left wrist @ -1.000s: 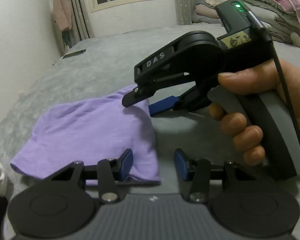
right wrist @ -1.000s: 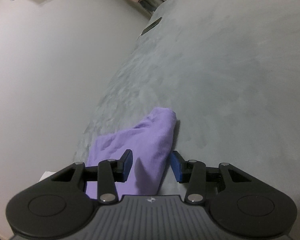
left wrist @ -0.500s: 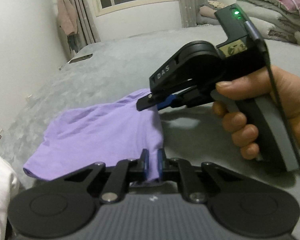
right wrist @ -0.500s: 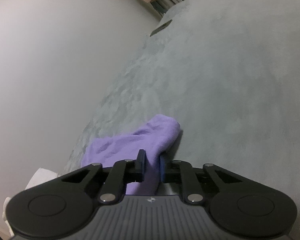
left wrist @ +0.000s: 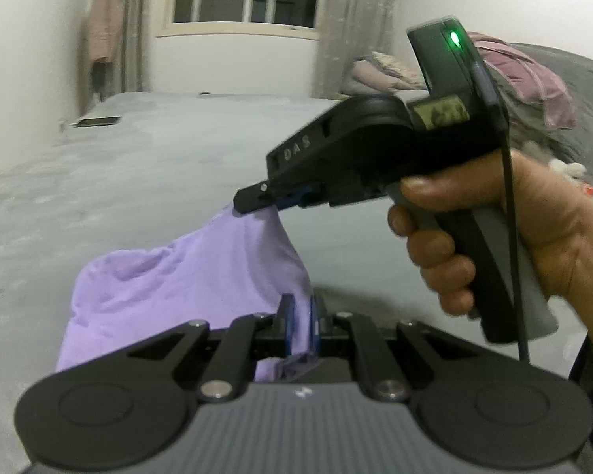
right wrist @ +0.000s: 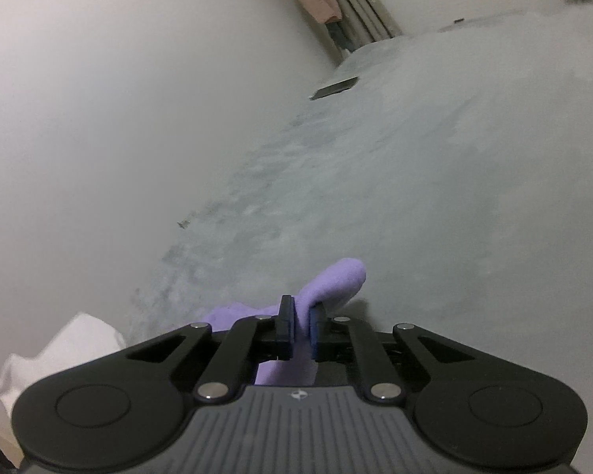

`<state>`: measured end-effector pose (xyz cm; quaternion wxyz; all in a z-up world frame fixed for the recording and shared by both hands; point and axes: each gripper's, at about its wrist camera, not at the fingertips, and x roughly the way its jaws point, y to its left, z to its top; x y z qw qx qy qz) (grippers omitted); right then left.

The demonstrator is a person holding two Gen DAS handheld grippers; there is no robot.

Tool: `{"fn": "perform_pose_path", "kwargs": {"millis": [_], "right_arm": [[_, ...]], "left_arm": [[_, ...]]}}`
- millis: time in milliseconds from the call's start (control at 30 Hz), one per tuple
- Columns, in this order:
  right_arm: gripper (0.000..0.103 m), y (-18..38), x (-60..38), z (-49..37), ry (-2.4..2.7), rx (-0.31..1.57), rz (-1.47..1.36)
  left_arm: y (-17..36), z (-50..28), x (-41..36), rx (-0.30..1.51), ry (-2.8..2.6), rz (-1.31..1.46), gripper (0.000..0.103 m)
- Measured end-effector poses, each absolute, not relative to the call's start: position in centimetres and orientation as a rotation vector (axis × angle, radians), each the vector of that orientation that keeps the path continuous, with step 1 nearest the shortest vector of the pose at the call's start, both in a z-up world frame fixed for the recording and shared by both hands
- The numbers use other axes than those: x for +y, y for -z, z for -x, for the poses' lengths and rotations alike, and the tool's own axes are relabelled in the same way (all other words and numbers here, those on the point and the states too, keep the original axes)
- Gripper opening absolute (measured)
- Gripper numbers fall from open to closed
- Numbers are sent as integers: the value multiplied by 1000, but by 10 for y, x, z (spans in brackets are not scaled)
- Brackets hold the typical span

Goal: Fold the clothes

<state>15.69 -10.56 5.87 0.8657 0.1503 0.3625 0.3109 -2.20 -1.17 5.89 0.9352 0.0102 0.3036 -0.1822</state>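
Where legible, "DAS" on right hand-held gripper (left wrist: 271, 201)

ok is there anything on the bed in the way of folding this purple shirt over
Nothing visible blocks it. Both the left gripper and right gripper are already shut on the purple shirt, and the grey bed beyond it is bare. The dark flat object lies far off by the wall.

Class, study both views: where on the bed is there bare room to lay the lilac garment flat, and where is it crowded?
Free: the wide grey bed between the lilac garment and the flat dark object near the wall. Crowded: the bedding pile beyond the right gripper, and the white cloth at the near wall-side edge.
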Motion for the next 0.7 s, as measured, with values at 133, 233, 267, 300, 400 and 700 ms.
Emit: {"fn": "perform_pose_path", "kwargs": {"millis": [133,233,267,300,400,700], "right_arm": [[8,-66,-146,-146,-590,782,-226],[8,-56,-170,-141,-525,817,-202],[9,-49,-175,-142,-501,830,-222],[9,-42,-179,-142,-467,836,-242],[24,-30,-188,-138,-392,810,-282],[33,-68,-181,-97,-391,715,-267]], "left_arm": [[-42,26,-53,640,398,-30,8],[-27,25,-60,696,428,-24,13],[-23,25,-62,712,437,-22,15],[-23,27,-56,715,445,-20,20],[-35,36,-32,677,440,-41,41],[-67,-7,64,635,333,19,40]]}}
